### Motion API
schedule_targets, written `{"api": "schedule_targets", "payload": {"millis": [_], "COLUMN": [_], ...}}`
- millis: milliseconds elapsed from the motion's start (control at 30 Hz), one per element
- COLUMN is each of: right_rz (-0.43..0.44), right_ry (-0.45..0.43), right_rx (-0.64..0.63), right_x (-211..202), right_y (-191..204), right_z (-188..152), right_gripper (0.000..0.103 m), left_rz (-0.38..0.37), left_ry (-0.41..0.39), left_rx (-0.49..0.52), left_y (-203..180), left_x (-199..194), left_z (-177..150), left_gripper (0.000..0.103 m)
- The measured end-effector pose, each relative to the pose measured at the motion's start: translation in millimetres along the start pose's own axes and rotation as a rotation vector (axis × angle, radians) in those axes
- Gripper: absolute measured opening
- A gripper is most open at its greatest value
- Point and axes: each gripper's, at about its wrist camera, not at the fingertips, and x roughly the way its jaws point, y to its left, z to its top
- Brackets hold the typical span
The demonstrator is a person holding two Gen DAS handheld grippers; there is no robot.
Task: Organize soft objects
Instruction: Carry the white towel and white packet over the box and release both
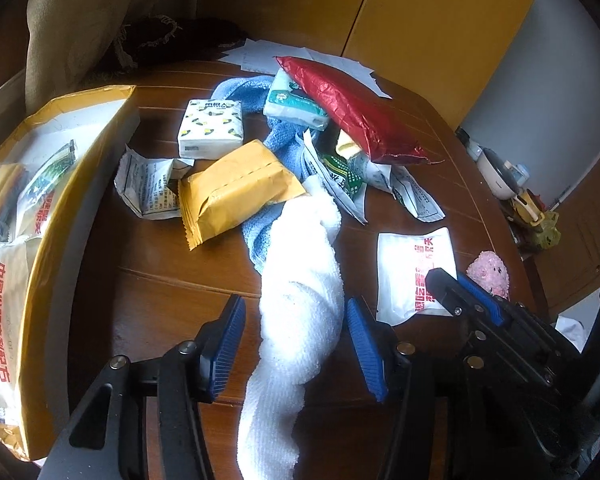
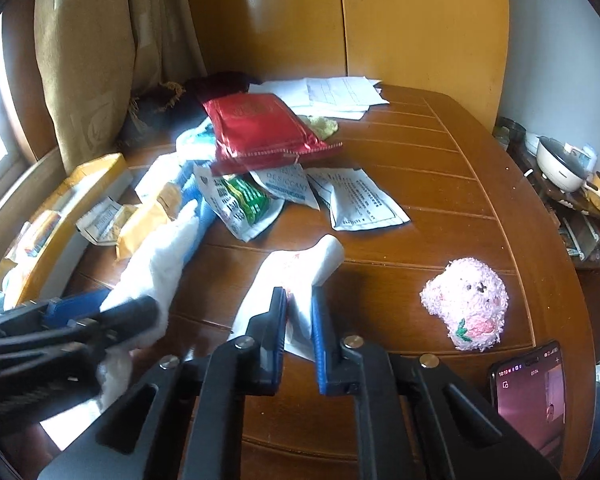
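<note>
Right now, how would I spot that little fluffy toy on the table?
Start at the wooden table and follow its curved right edge toward the phone lying there. Just beyond the phone stands the pink plush toy, alone on bare wood. It is the only fuzzy pink thing; everything else nearby is flat packets and towels.

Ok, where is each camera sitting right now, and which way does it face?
Left wrist: on the left tool, angled down the wooden table; open fingers flank a white towel; right tool shows.
Right wrist: on the right tool, angled down, shut on a white packet; left tool shows.
Shared: red foil bag, pink plush toy.
</note>
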Motion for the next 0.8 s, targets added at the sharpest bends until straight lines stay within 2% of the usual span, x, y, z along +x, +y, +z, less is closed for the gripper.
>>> {"api": "schedule_targets", "payload": {"millis": [133,167,200,333,567,667,800], "right_rz": [0.023,0.027,0.035,0.078,0.098,0.138,0.242], "right_ry": [-0.025,-0.03,-0.031,-0.035,-0.081,-0.1,-0.084], "right_rx": [0.024,0.029,0.037,0.083,0.113,0.11,0.105], "right_x": [-9,-10,-11,-17,-37,-48,-52], "right_y": [-6,-8,-11,-21,-24,-19,-2], "right_z": [0,0,0,0,-2,0,1], "right_gripper": [0.009,0.009,0.009,0.009,0.009,0.009,0.009], "left_rz": [0.002,0.001,0.002,-0.012,-0.071,-0.081,-0.091], "left_ry": [-0.006,-0.002,0.001,0.002,-0.039,-0.059,-0.102], "left_rx": [0.0,0.002,0.008,0.033,0.012,-0.019,-0.085], "left_y": [-4,-5,-6,-12,-12,-5,17], "left_x": [2,2,2,-6,-30,-41,-66], "left_z": [-2,-3,-3,-8,-7,-6,-3], "left_gripper": [0.053,0.043,0.04,0.04,0.039,0.039,0.039]}}
